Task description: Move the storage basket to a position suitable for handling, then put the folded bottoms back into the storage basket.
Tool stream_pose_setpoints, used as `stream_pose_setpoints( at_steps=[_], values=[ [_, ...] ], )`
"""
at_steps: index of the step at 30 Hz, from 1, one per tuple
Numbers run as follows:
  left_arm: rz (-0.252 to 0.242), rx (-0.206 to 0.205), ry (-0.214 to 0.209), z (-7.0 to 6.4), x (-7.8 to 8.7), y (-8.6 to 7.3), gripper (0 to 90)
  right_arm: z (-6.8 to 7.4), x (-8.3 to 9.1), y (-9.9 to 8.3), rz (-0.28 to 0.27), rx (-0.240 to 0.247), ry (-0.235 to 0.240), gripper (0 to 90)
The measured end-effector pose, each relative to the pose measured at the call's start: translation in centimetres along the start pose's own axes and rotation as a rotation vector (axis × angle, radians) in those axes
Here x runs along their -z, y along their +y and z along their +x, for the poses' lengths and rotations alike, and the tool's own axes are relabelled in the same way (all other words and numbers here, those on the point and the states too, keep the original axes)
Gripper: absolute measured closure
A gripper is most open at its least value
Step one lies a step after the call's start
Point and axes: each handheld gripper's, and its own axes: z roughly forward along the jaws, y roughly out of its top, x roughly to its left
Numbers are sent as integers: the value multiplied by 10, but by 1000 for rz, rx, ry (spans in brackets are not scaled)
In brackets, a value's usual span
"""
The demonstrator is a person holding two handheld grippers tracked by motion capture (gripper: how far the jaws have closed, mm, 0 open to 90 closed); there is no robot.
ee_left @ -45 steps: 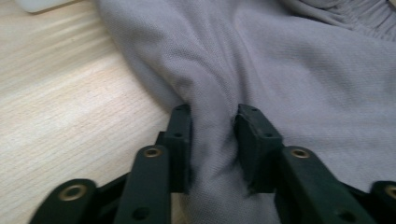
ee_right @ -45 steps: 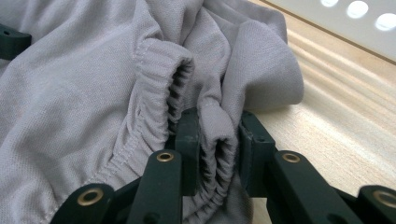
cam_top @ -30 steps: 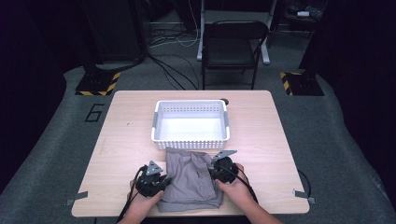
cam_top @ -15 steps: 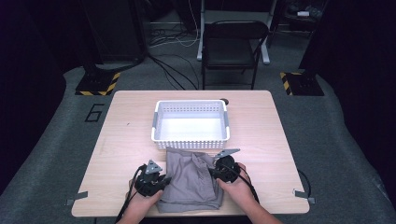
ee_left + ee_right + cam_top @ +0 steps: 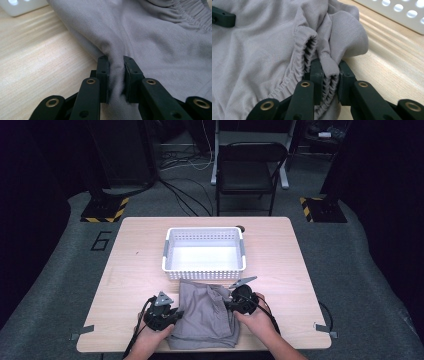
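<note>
A grey garment (image 5: 205, 312) with an elastic waistband lies crumpled on the wooden table (image 5: 130, 270), just in front of a white perforated basket (image 5: 204, 253). My left gripper (image 5: 172, 316) is shut on the garment's left edge (image 5: 115, 75), cloth pinched between its jaws. At the garment's right side, my right gripper (image 5: 231, 304) is shut on the gathered waistband (image 5: 329, 72), which bunches up over the jaws. The tip of the left gripper (image 5: 222, 17) shows at the far side of the cloth in the right gripper view.
The basket stands empty at the table's middle. A small dark object (image 5: 241, 227) lies behind its back right corner. A black chair (image 5: 247, 170) stands beyond the table's far edge, with cables on the floor. Bare wood lies to either side.
Both grippers have stayed at the garment's sides with little motion; the cloth near the right gripper looks slightly more bunched.
</note>
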Motion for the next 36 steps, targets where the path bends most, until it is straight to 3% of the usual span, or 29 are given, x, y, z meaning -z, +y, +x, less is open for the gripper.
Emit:
stream_pose_setpoints(
  at_steps=[5, 6, 9, 21, 30, 36],
  values=[
    [18, -25, 1, -1, 3, 2, 768, 1, 1, 1, 26, 16, 9, 778],
    [11, -9, -9, -2, 4, 3, 768, 1, 1, 1, 28, 19, 9, 778],
    [8, -14, -12, -3, 9, 6, 768, 2, 5, 2, 35, 23, 19, 778],
    [-4, -21, -34, -8, 21, 20, 769, 4, 27, 15, 18, 59, 34, 778],
    [-12, -4, -58, -9, 33, 28, 769, 3, 38, 20, 28, 28, 54, 778],
    [-25, -5, -65, -12, 40, 35, 769, 3, 49, 24, -3, 1, 64, 778]
  ],
)
